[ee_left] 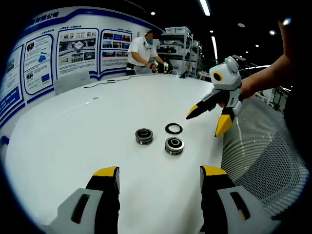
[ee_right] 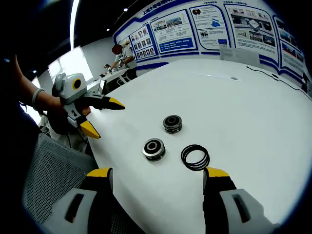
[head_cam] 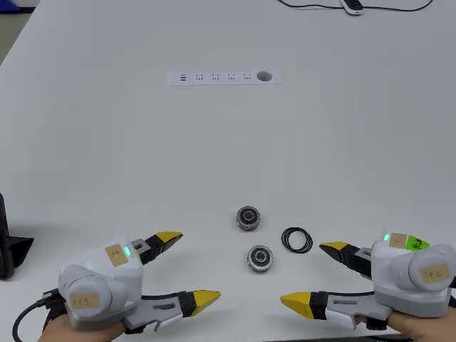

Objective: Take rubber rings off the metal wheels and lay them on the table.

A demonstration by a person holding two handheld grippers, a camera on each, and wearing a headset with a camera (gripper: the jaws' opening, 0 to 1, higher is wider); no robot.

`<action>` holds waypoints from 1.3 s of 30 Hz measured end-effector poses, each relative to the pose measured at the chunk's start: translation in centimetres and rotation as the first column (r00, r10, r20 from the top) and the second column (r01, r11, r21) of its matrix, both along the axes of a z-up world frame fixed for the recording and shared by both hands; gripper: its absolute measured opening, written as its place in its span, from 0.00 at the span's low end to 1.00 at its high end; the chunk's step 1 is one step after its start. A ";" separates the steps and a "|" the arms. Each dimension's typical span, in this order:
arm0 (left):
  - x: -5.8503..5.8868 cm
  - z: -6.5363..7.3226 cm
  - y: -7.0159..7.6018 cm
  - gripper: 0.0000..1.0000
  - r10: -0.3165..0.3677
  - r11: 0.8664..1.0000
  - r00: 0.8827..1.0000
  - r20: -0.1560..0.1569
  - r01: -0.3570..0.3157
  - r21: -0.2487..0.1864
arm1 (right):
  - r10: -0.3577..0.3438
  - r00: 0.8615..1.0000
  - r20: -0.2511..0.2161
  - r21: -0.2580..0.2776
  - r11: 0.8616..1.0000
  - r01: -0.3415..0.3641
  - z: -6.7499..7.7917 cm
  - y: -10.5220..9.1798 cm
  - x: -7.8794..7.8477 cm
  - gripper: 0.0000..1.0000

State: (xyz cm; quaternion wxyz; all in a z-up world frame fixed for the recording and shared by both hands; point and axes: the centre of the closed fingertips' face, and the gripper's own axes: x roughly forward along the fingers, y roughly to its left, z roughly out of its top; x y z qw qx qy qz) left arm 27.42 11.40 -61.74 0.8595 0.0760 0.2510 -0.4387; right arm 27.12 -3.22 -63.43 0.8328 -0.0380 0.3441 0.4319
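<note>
Two metal wheels lie on the white table: the far wheel [head_cam: 248, 218] [ee_left: 144, 136] [ee_right: 172, 124] and the near wheel [head_cam: 260, 258] [ee_left: 174, 145] [ee_right: 153, 149]. Black rubber rings [head_cam: 296, 239] [ee_left: 173, 128] [ee_right: 195, 157] lie flat to the right of the wheels. My left gripper [head_cam: 187, 269] [ee_left: 158, 175] [ee_right: 103, 117] hovers open at the near left, nothing between its yellow tips. My right gripper [head_cam: 316, 273] [ee_right: 157, 176] [ee_left: 208, 119] hovers open at the near right, close to the rings, also holding nothing.
A white power strip [head_cam: 224, 77] lies further back on the table. A black cable and a device [head_cam: 351, 6] sit at the far edge, and a black stand [head_cam: 8, 246] is at the left edge. A person [ee_left: 143, 50] stands beyond the table.
</note>
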 end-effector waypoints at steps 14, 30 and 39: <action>-1.6 0.2 0.9 0.80 0.027 1.000 0.999 0.020 -0.027 -0.003 | 0.000 0.996 0.090 -0.087 0.996 0.008 -0.1 -0.2 -0.9 0.96; -1.7 0.2 1.4 0.85 0.035 0.999 0.999 0.030 -0.035 0.009 | -0.031 0.995 0.099 -0.075 0.996 0.038 0.4 -0.4 -1.4 0.99; -1.8 0.4 1.8 0.83 0.056 0.998 0.998 0.032 -0.056 0.005 | -0.048 0.994 0.095 -0.071 0.996 0.055 0.2 -0.5 -1.2 0.99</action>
